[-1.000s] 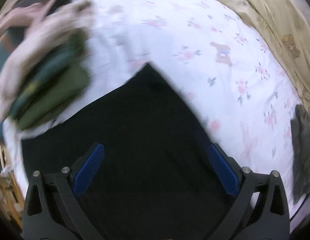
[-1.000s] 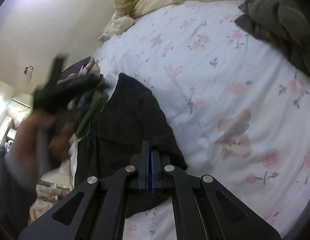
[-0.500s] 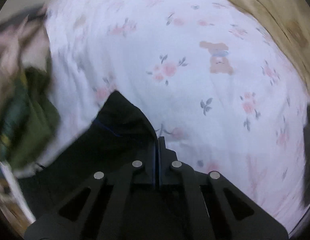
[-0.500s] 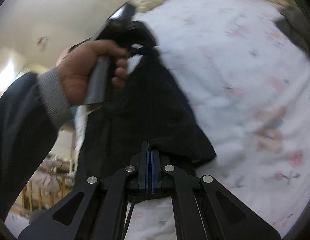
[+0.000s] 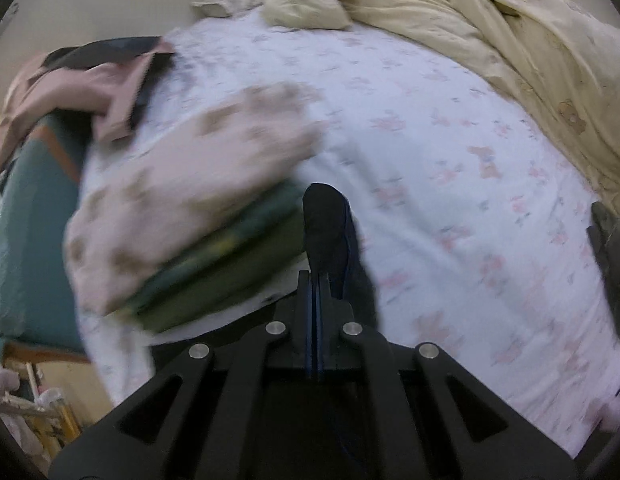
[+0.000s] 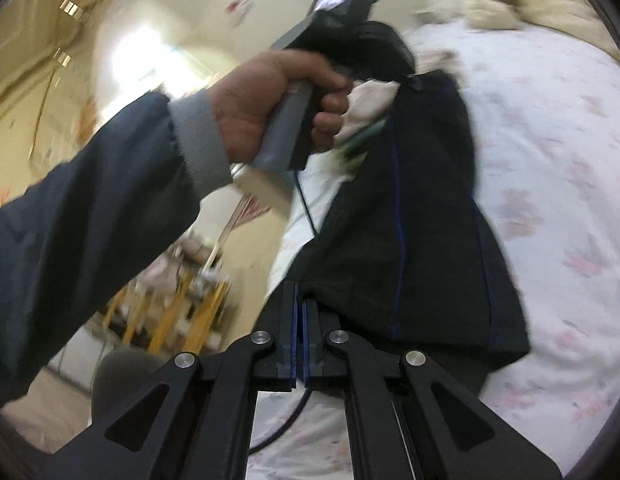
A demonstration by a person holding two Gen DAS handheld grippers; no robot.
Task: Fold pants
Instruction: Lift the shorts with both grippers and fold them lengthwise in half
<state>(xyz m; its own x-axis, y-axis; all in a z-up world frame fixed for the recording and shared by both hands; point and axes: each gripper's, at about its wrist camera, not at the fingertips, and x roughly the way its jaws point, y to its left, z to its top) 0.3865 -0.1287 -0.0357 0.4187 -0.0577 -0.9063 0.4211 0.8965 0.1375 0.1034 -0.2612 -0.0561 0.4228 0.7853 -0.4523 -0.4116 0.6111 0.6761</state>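
The black pants [image 6: 421,240] with thin blue side stripes hang stretched between my two grippers, lifted above the floral bed sheet [image 6: 557,184]. My right gripper [image 6: 300,300] is shut on one corner of the pants. My left gripper [image 5: 314,280] is shut on another corner of the pants [image 5: 325,224], which sticks up past the tips. In the right wrist view the person's hand holds the left gripper [image 6: 405,80] high at the pants' far end.
A stack of folded clothes [image 5: 198,240], pink floral on top and green below, lies at the bed's left edge. A cream duvet [image 5: 489,20] is bunched at the back. A dark grey garment [image 5: 609,264] lies at the right. Pink clothes [image 5: 70,92] lie far left.
My left gripper shut on a corner of the pants. Both grippers then lifted the pants off the bed, the left one rising high.
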